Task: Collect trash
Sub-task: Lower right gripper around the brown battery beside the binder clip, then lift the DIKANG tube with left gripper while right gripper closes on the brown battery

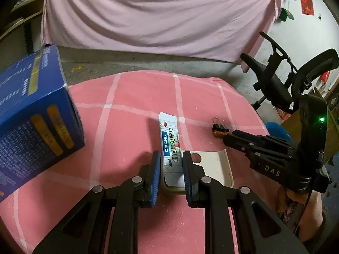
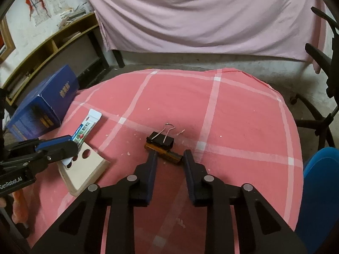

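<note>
Cardboard, blue and printed with yellow bars, is what is sitting furthest left: a blue box (image 2: 45, 103) at the edge of the table (image 2: 243, 114), which is wearing a pink cloth crossed with pale stripes. Just right of the box, the left gripper (image 1: 171, 158) is clamping a white medicine sachet (image 1: 170, 139) between its blue pads (image 1: 156, 165); the sachet is sticking forward out of the jaws, tilted up off the cloth, its far end in the air. Under and beside those jaws a cream phone case (image 2: 84, 169) is lying flat on the cloth, camera holes toward the box. Moving right to the middle of the table, a black binder clip (image 2: 161, 140) is sitting with its wire handles pointing away, touching a small brown and black battery (image 2: 167, 153) lying on the cloth just in front of it. The right gripper (image 2: 169, 157) is pointing down at this pair with a finger on each side of the battery; the jaws are narrowly set, and I cannot tell whether the pads are pressing on it. Small pale crumbs (image 2: 181, 131) are dotting the cloth around the clip. Further right, a black office chair (image 1: 277, 84) is standing on the floor beyond the table, and a pale pink sheet (image 2: 201, 12) is hanging across the back.
</note>
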A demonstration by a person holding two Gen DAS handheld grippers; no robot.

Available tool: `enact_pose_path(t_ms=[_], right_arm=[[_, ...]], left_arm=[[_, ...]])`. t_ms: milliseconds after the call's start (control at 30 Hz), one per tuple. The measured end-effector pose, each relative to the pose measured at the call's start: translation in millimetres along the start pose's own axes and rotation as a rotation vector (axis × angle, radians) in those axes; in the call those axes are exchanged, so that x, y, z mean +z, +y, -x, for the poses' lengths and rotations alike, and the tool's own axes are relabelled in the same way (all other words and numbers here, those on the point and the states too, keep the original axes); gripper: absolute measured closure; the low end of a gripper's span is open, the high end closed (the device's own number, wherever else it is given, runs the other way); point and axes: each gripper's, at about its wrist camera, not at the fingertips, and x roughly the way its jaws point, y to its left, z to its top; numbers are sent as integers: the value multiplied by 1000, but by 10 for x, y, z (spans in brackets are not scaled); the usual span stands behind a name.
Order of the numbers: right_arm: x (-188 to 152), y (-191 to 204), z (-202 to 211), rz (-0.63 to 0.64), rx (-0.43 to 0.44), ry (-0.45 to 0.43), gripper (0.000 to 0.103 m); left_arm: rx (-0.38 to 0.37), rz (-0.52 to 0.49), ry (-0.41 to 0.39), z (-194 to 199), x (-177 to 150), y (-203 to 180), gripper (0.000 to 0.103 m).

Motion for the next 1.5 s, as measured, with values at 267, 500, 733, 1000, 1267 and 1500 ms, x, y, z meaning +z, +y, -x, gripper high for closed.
enact_pose_path(t_ms=[267,500,733,1000,1267,1500], right_arm=[[43,122,-60,30,-12,15,52],[148,183,-203,18,-74,28,50],[118,135,-179,8,-88,20,64],[13,70,-44,11,-44,12,64],[-116,45,122,32,-27,-9,64],[-170,31,384,47,-4,-138,64]], left_arm=[[2,-6,45,23,-65,63,85],[-13,-27,70,-6,-46,53,85],[-4,-71,98,-78,37,-73,71],[57,-101,102,-212,132,-156,83],[45,-103,60,-166,98,-110,88],[18,-111,-90,96,76,-274,88]])
